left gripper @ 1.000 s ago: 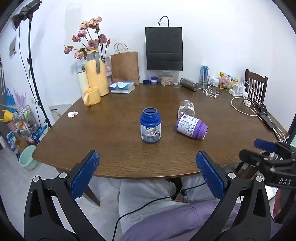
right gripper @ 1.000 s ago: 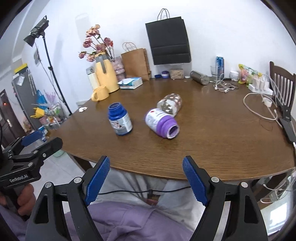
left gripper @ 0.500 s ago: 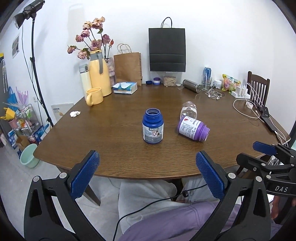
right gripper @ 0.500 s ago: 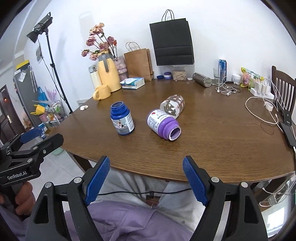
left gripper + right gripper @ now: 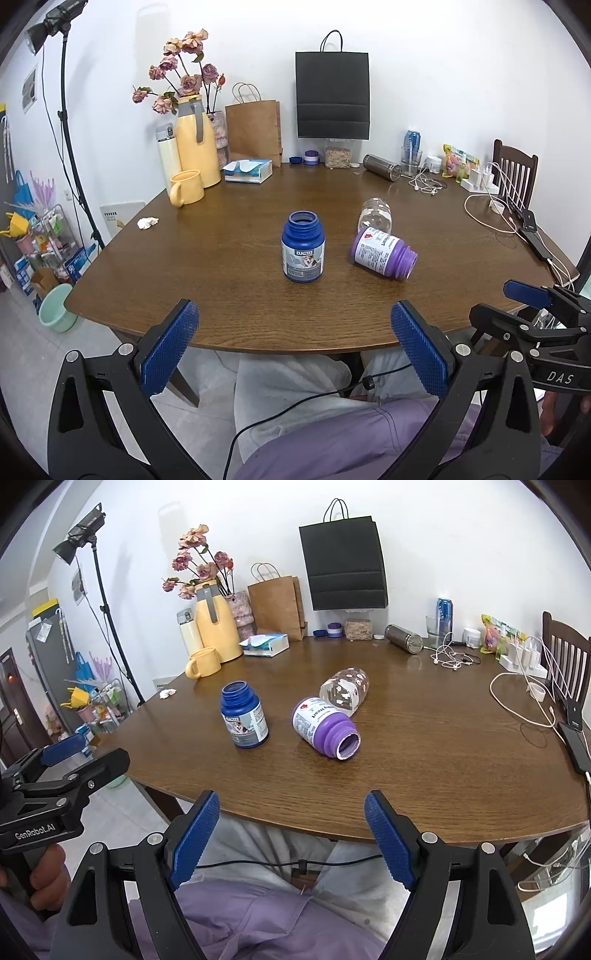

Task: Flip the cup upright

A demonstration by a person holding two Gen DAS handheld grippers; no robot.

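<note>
A clear patterned cup (image 5: 375, 216) (image 5: 345, 692) lies on its side in the middle of the brown table (image 5: 221, 258) (image 5: 443, 757). A purple bottle (image 5: 380, 251) (image 5: 325, 727) lies on its side just in front of it, mouth toward the near right. Left of them a blue bottle (image 5: 303, 247) (image 5: 243, 716) stands upright without a lid. My left gripper (image 5: 293, 332) hangs open over the table's near edge, short of the blue bottle. My right gripper (image 5: 291, 812) is open too, near the front edge and short of the purple bottle. Both hold nothing.
At the back stand a yellow jug with flowers (image 5: 195, 147), a yellow mug (image 5: 186, 186), a tissue box (image 5: 248, 170), paper bags (image 5: 332, 94) and a steel flask (image 5: 381, 167). Cables and chargers (image 5: 495, 210) lie at the right by a chair (image 5: 515, 170). A person's lap is below the grippers.
Both views have drifted only slightly. Nothing on the table has moved, and both grippers have stayed open and empty.
</note>
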